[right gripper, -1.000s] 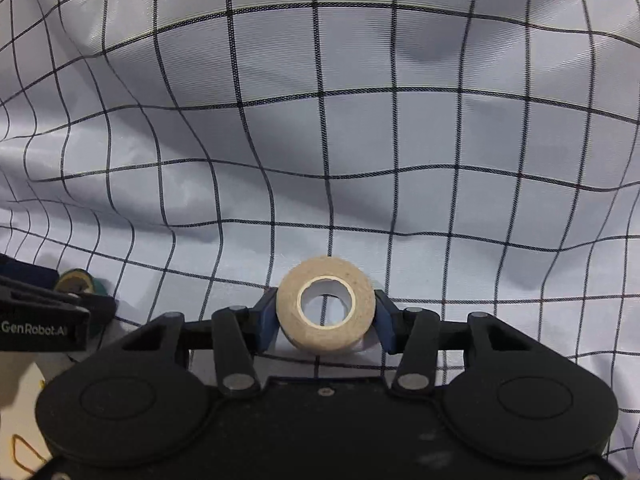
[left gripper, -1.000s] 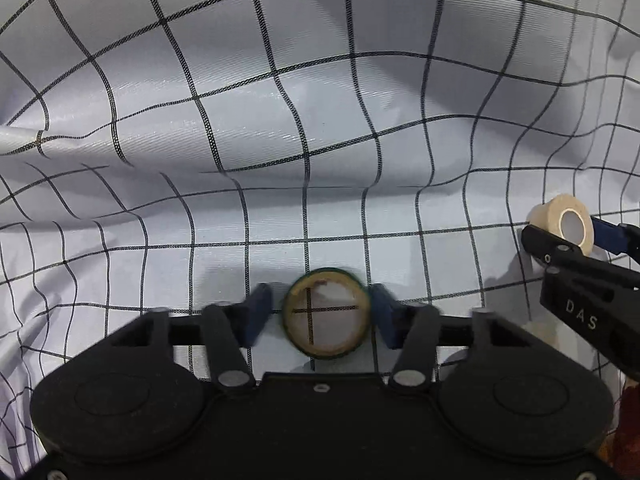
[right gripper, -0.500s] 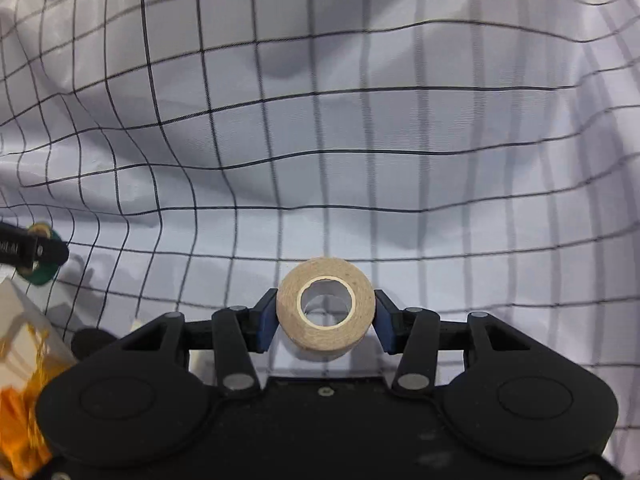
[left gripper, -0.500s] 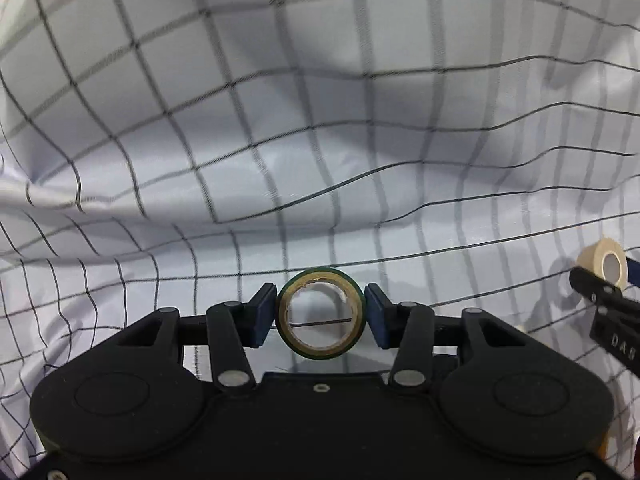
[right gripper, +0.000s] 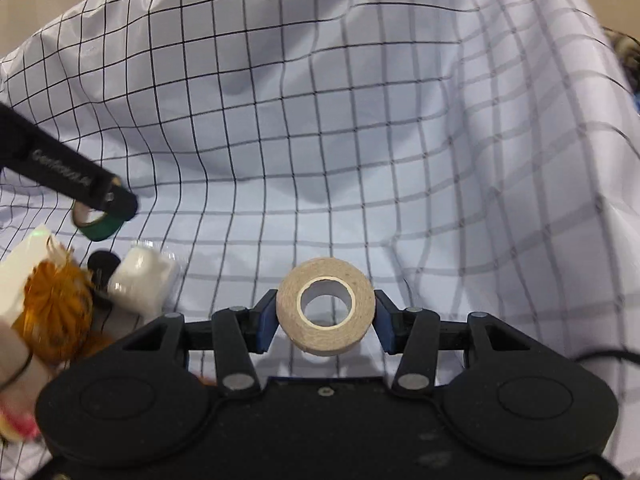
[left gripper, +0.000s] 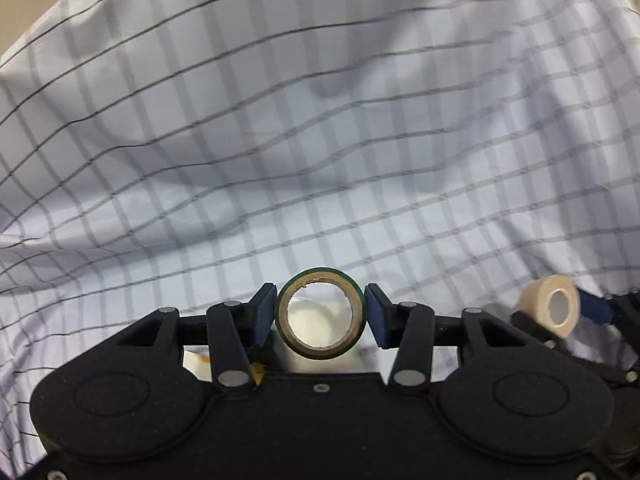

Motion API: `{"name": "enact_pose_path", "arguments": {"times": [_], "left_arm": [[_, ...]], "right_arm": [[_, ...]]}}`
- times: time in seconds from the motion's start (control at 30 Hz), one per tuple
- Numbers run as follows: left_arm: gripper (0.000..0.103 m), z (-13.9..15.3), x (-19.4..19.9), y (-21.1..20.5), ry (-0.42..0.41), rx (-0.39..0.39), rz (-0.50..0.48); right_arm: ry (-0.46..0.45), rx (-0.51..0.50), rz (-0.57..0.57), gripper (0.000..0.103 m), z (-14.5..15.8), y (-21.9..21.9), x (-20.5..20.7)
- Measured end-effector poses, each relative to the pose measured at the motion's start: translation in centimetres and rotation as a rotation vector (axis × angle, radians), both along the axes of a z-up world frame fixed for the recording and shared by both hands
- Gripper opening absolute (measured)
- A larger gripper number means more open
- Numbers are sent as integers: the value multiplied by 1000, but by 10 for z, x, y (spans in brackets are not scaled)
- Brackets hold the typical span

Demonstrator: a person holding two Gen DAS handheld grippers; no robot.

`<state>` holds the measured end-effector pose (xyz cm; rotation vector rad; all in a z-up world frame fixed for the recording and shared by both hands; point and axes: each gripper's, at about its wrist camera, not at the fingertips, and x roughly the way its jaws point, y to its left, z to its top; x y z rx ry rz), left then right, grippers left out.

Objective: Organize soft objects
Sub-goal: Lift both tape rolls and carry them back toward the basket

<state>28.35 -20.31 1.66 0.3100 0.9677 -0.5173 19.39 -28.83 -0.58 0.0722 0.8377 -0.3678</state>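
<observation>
i have the left gripper (left gripper: pixel 320 314) with its jaws clamped on the green tape roll (left gripper: pixel 320 314), and the right gripper (right gripper: pixel 326 306) clamped on the beige tape roll (right gripper: pixel 326 306), both held above the checked cloth (right gripper: pixel 360 120).

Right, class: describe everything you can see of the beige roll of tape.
The beige roll of tape is a thick ring of matte, cloth-like tape wound on a pale core, its round hole facing the camera. It is clamped by its flat sides between the blue pads of the right hand-held gripper, off the checked cloth. The left wrist view shows it too.
</observation>
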Motion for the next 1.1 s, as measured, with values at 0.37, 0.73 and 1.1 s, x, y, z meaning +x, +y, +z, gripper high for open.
{"name": "enact_pose_path", "arguments": {"times": [0.37, 0.73, 1.1], "left_arm": [[47, 2, -73, -44, 69, -74, -136], [47, 11, -151, -20, 104, -106, -177], [47, 27, -230, 61, 58, -157, -74]], "right_arm": [[-1, -1, -55, 48, 3, 3, -88], [9, 59, -52, 48, 10, 40, -173], [-70, 109, -24, 48, 36, 92, -259]]}}
